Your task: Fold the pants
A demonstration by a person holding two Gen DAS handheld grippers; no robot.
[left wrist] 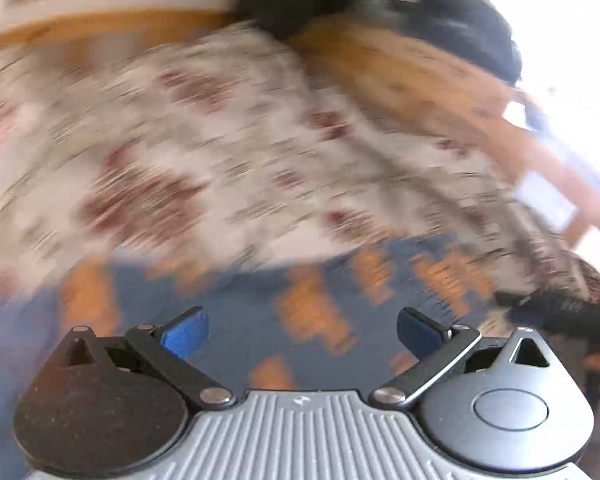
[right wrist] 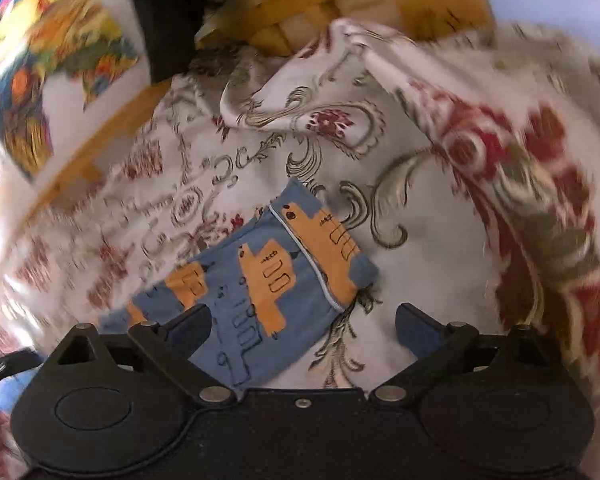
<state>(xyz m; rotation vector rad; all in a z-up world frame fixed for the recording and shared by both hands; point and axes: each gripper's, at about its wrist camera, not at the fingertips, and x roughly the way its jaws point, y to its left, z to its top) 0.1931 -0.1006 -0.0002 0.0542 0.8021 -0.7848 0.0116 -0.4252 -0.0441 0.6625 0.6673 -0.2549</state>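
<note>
Pants (right wrist: 268, 280): blue with orange print, folded small, lying on floral cloth (right wrist: 420, 264). Left tool (left wrist: 302, 330): spread, empty, above pants. Right tool (right wrist: 303, 330): spread, empty.

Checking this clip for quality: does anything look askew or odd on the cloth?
Yes. A corner of the floral tablecloth is flipped up and rumpled beyond the blue pants, which lie flat. Both tongs are open, holding nothing. The left view is motion-blurred.
</note>
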